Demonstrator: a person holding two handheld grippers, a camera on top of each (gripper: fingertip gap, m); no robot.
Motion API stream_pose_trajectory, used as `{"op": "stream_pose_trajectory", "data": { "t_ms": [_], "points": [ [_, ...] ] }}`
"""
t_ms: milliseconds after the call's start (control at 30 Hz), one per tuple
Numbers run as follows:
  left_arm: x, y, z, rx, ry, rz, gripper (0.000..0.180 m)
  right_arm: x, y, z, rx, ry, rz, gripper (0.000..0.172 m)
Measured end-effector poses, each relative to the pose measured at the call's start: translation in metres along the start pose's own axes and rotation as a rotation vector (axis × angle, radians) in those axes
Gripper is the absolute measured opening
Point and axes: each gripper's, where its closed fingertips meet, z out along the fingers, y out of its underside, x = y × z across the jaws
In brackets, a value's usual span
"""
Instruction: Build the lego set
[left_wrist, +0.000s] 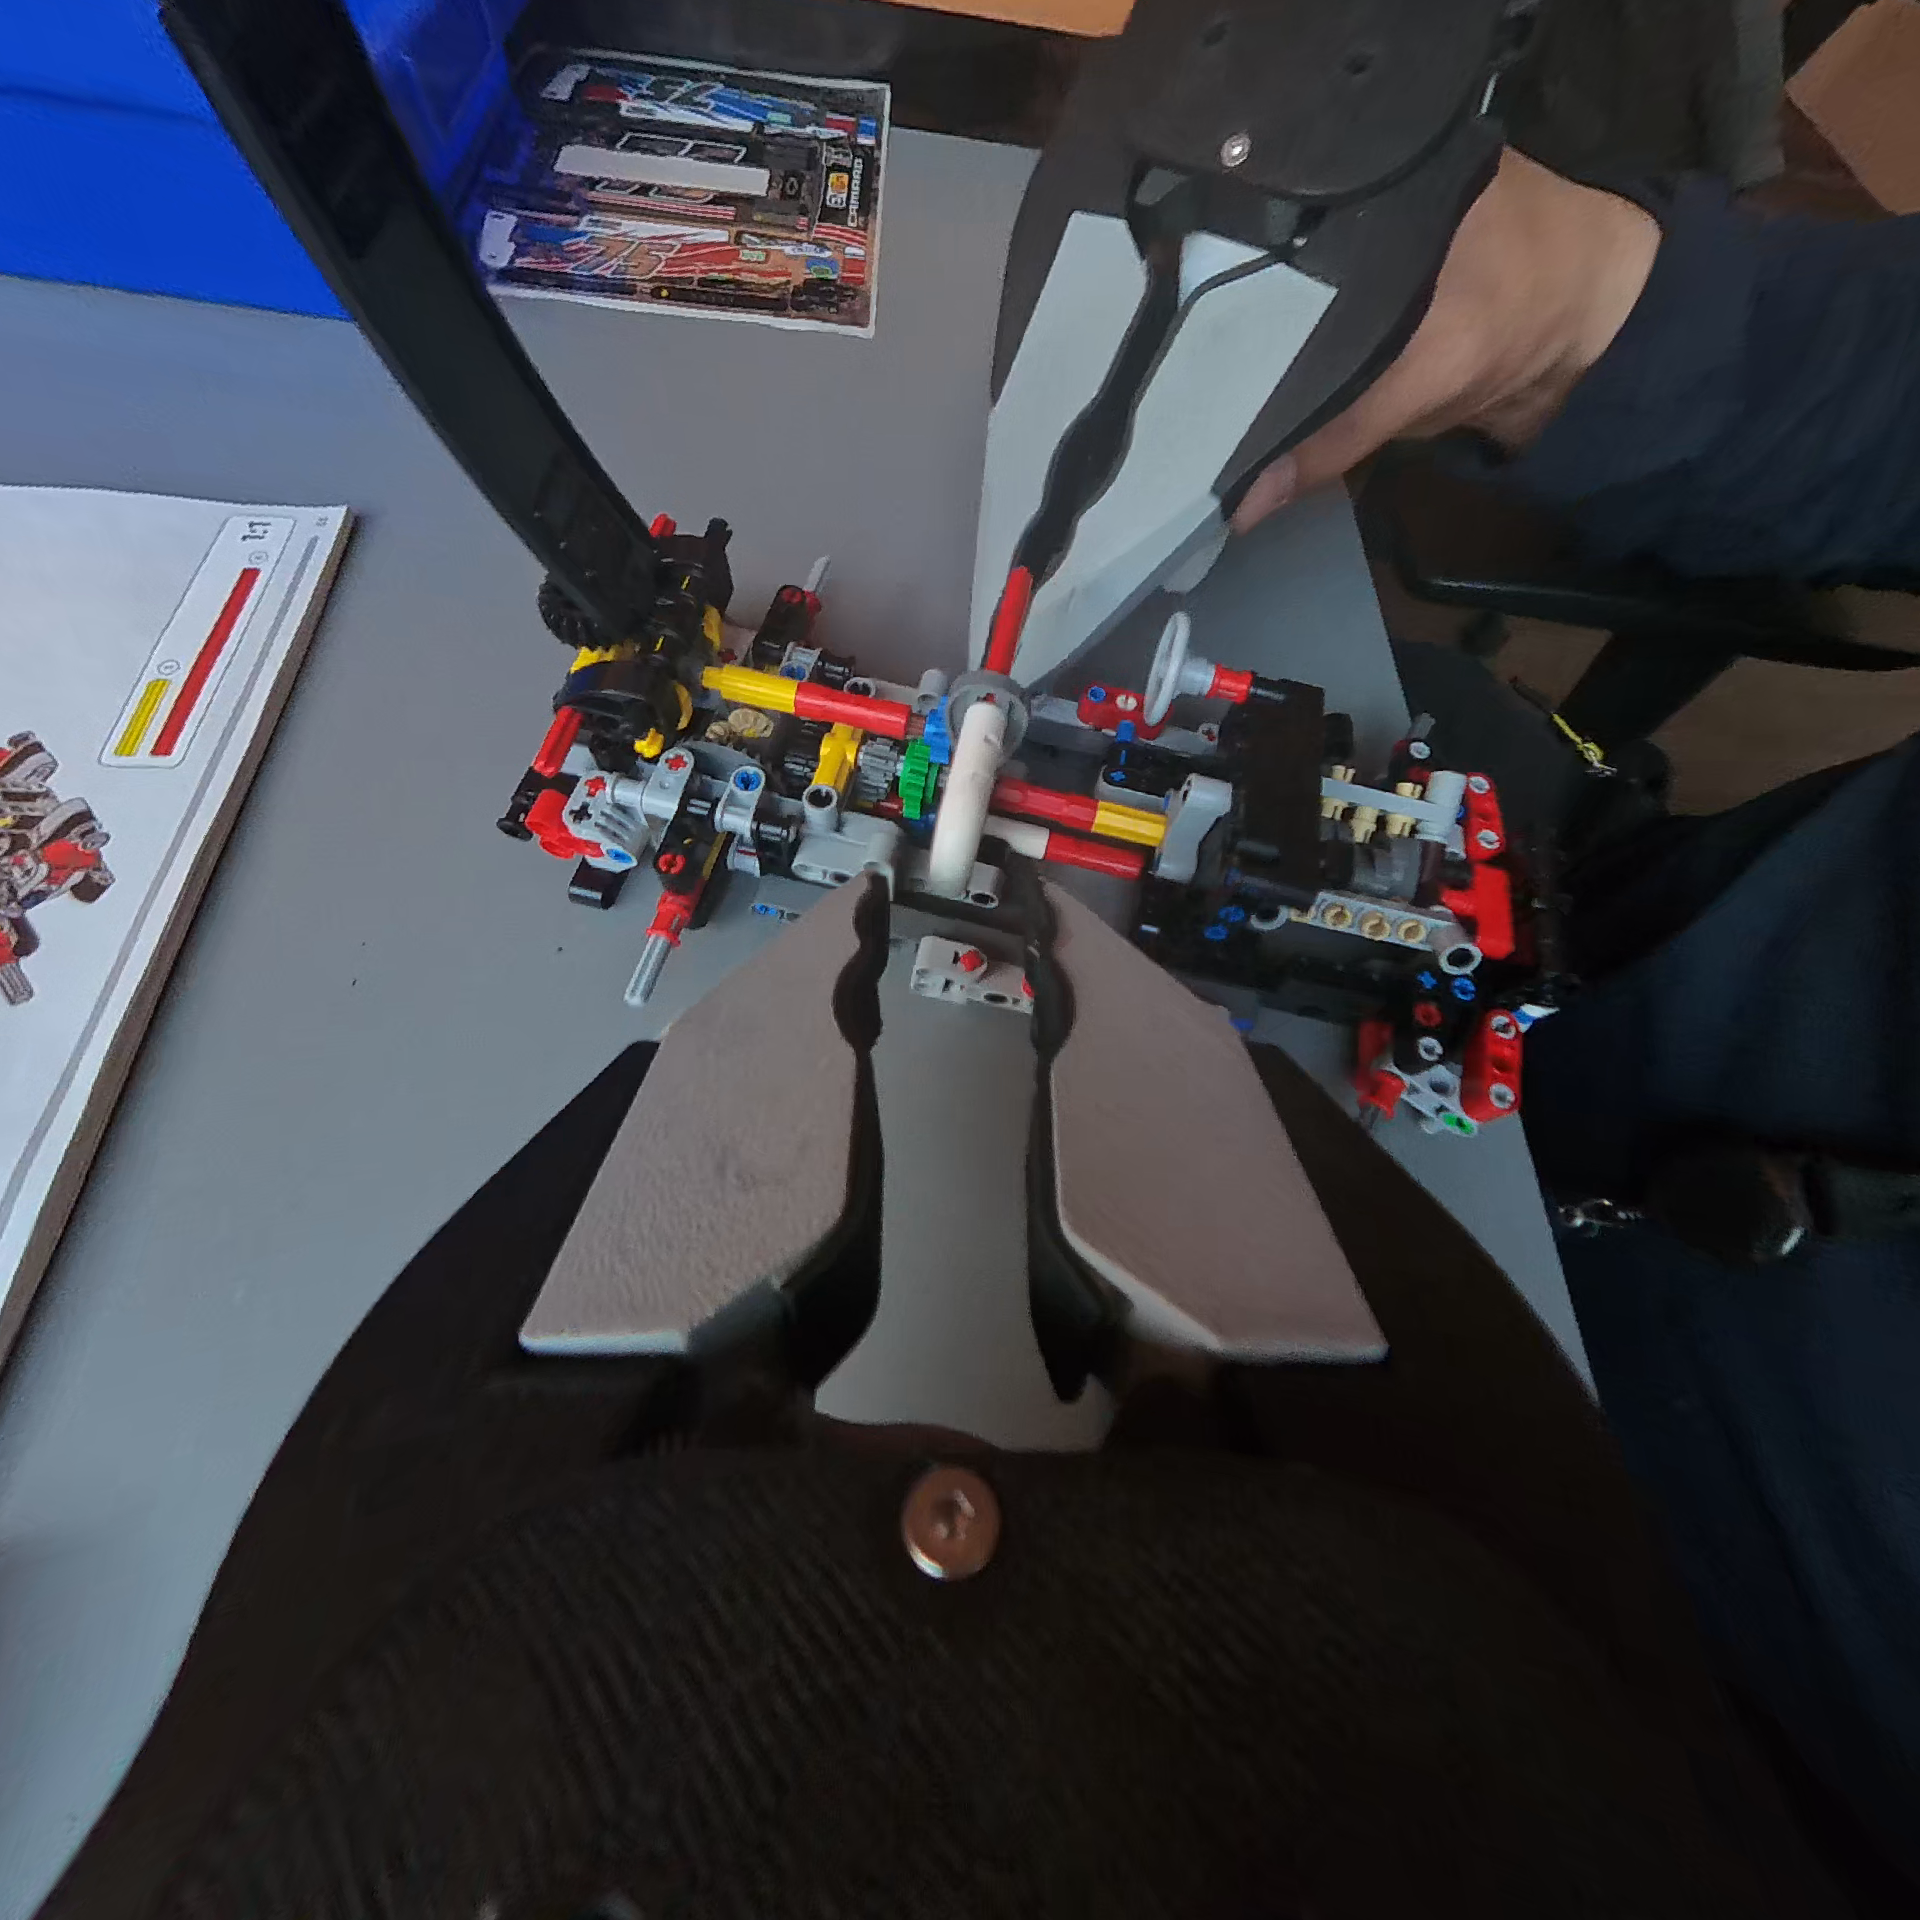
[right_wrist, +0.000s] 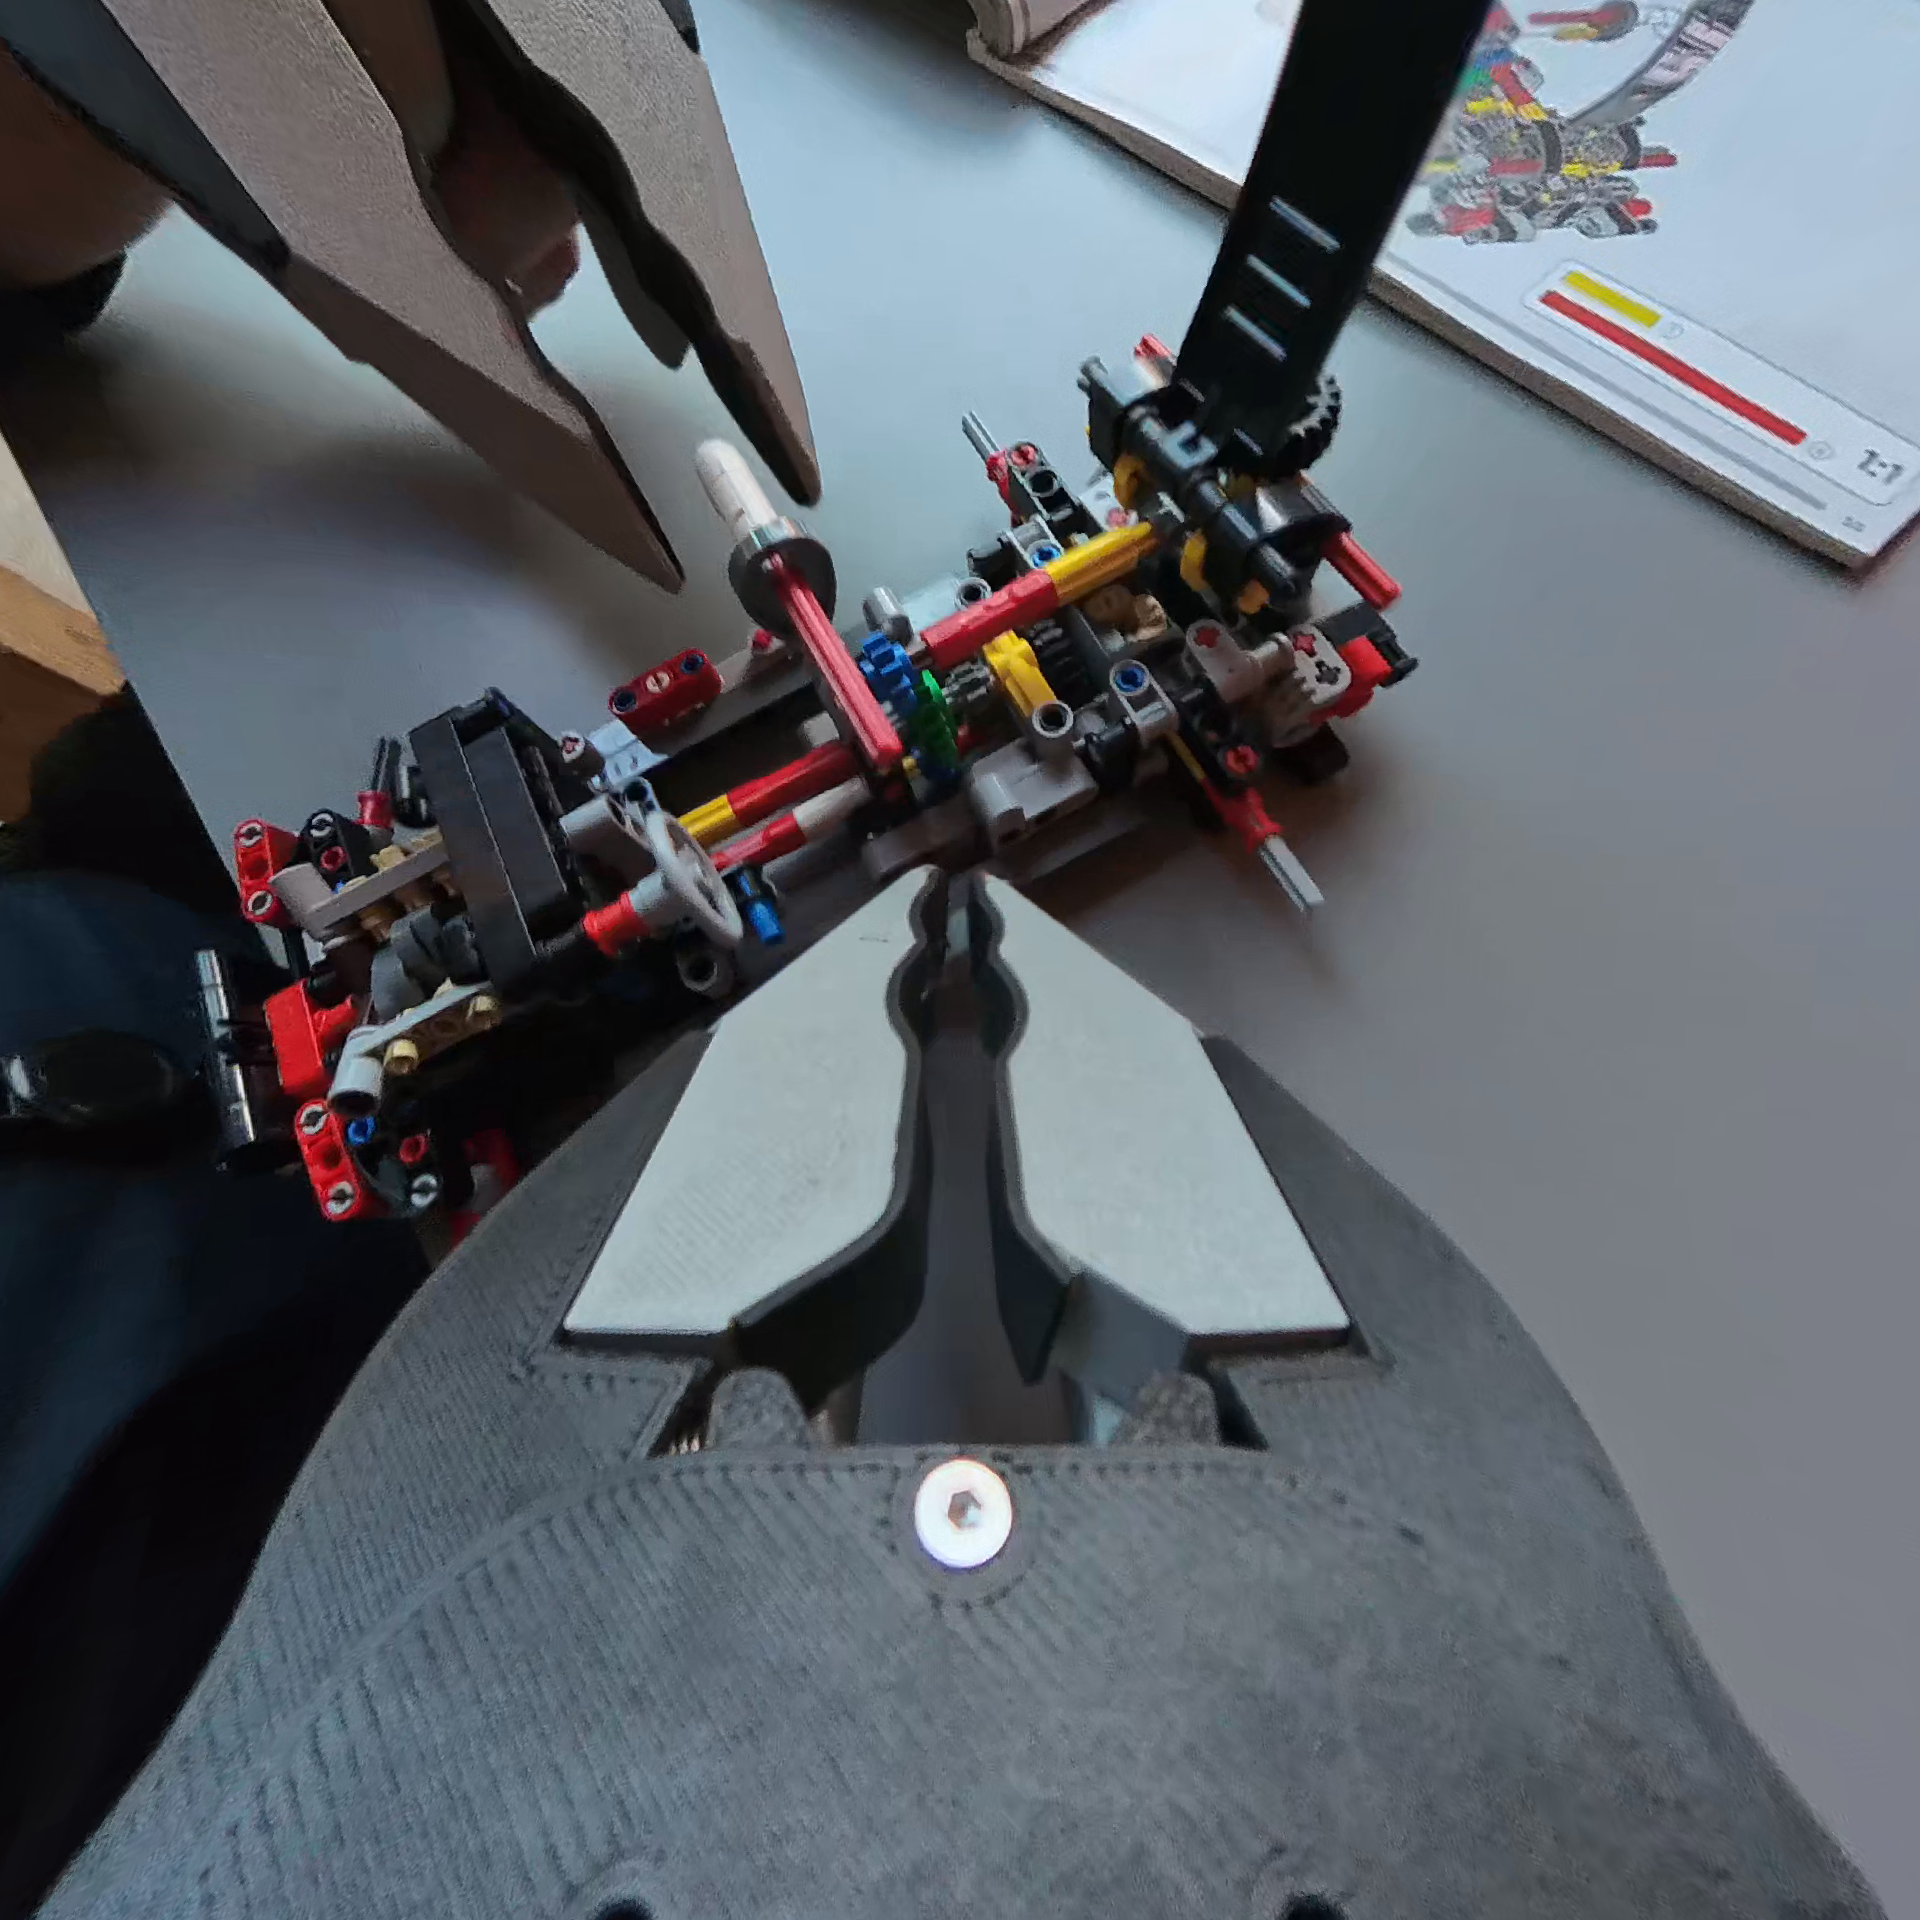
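The lego model, a long chassis of black, grey, red and yellow parts, lies on the grey table. A rod made of a white tube, a grey disc and a red axle crosses its middle. My left gripper is open. The tube's end stands between its fingers without touching them, which the right wrist view confirms. My right gripper is shut, its tips together at the model's near edge, just short of the red axle's end.
A long black ribbed strip rises from the model's far end. An instruction booklet lies at the left, with a sticker sheet and a blue bin behind. A small grey piece lies by my left fingers. A hand holds the right gripper. The grippers' ends are close to 7 centimeters from one another.
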Motion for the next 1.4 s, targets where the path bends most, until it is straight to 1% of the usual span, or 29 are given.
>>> {"op": "stream_pose_trajectory", "data": {
  "t_ms": [67,167,233,367,433,467,567,700,833,967,1067,1100,1167,1267,1333,1400],
  "points": [
    [-0.001,0.006,-0.003,-0.006,0.02,-0.004,0.022,0.0,0.008,-0.008,-0.01,0.005,0.024,0.005],
    [0.0,0.022,0.0,-0.067,0.059,0.003,0.021,-0.012,0.014,-0.018,0.004,-0.038,0.066,0.007],
    [0.008,0.03,0.003,-0.115,0.097,0.021,0.02,-0.018,0.017,-0.018,-0.001,-0.05,0.076,0.006],
    [0.018,0.043,0.008,-0.203,0.127,0.069,0.017,-0.02,0.014,-0.014,-0.002,-0.052,0.078,0.007],
    [0.014,0.044,0.009,-0.212,0.086,0.076,0.012,-0.018,0.012,-0.012,0.001,-0.05,0.069,0.003],
    [0.016,0.045,0.009,-0.213,0.092,0.071,0.007,-0.015,0.011,-0.011,0.009,-0.041,0.063,0.003],
    [0.021,0.045,0.009,-0.213,0.119,0.042,0.006,-0.008,0.007,-0.008,0.027,-0.028,0.059,0.002],
    [0.023,0.044,0.012,-0.214,0.101,0.05,0.004,0.004,0.001,-0.004,0.019,-0.042,0.036,0.001],
    [0.028,0.035,0.027,-0.211,0.096,0.042,0.003,0.027,-0.006,-0.002,-0.002,-0.034,0.008,0.0],
    [0.04,0.016,0.05,-0.179,0.125,0.037,0.001,0.05,-0.013,0.001,-0.022,-0.035,0.013,0.0],
    [0.053,0.002,0.048,-0.132,0.169,0.045,0.005,0.071,-0.017,-0.008,-0.039,0.048,0.032,0.0],
    [0.05,-0.004,0.041,-0.113,0.146,0.066,0.008,0.072,-0.021,-0.015,-0.021,0.074,0.041,0.003],
    [0.026,-0.015,0.022,-0.07,0.029,0.122,0.009,0.066,-0.032,-0.03,0.041,0.127,0.048,0.012],
    [-0.015,-0.032,-0.004,-0.046,-0.13,0.189,0.012,0.039,-0.045,-0.037,0.114,0.185,0.023,0.02],
    [-0.027,-0.043,-0.008,-0.058,-0.156,0.233,0.016,0.021,-0.051,-0.03,0.135,0.21,0.015,0.02],
    [-0.034,-0.043,-0.005,-0.133,-0.163,0.316,0.021,0.013,-0.054,-0.018,0.124,0.255,-0.019,0.021]
  ]
}}
